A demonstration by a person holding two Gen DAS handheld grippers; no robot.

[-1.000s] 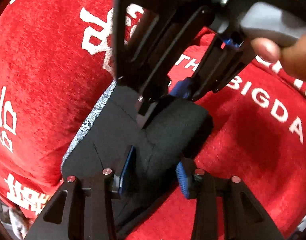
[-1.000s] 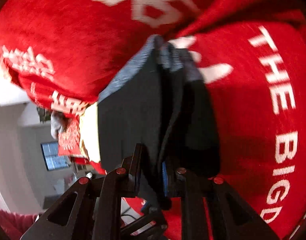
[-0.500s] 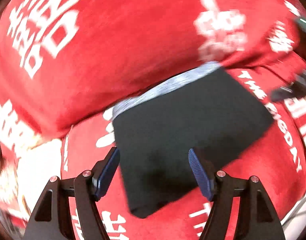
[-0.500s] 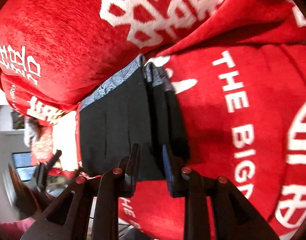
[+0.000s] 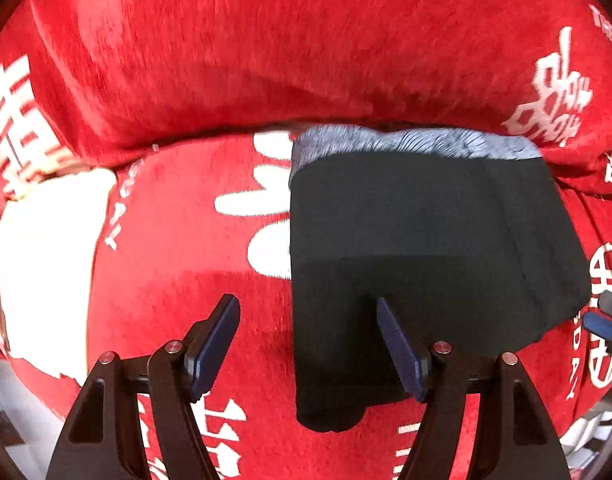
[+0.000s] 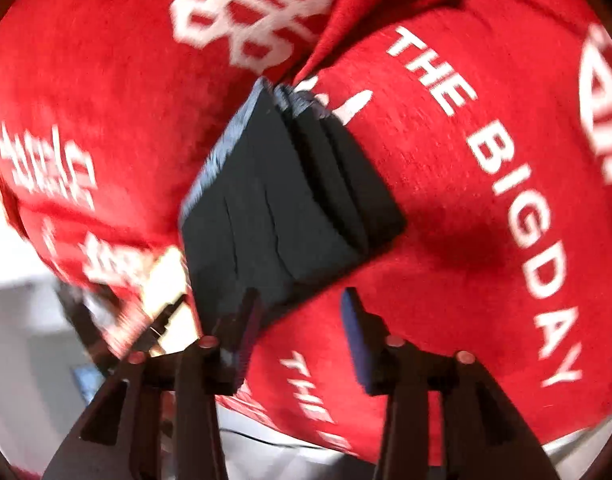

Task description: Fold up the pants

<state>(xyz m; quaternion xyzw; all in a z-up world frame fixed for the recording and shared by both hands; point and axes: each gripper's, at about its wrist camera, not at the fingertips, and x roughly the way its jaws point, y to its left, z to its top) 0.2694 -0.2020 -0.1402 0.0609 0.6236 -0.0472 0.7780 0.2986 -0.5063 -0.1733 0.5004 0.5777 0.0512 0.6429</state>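
The folding looks finished and this is the letting-go step. The left hand-held gripper [image 5: 308, 344] stands spread, nothing pinched, one blue pad hanging over the black cloth and the other over red fabric. The right hand-held gripper [image 6: 300, 336] has just been opening its jaws; they are spread, and the bundle's near corner sits just behind its left pad without being pressed.

The pants [image 5: 426, 248] lie as a compact black rectangle on a red cover [image 5: 178, 248] printed with white lettering, draped over what seems a cushioned seat. In the left wrist view they fill the stretch from 12 o'clock round to 4 o'clock of centre.

A grey patterned waistband [image 5: 410, 142] lines the far edge. In the right wrist view several stacked layers show along one side.

Next, I judge, both grippers need only draw clear without snagging a layer, or press down any edge that lifts.
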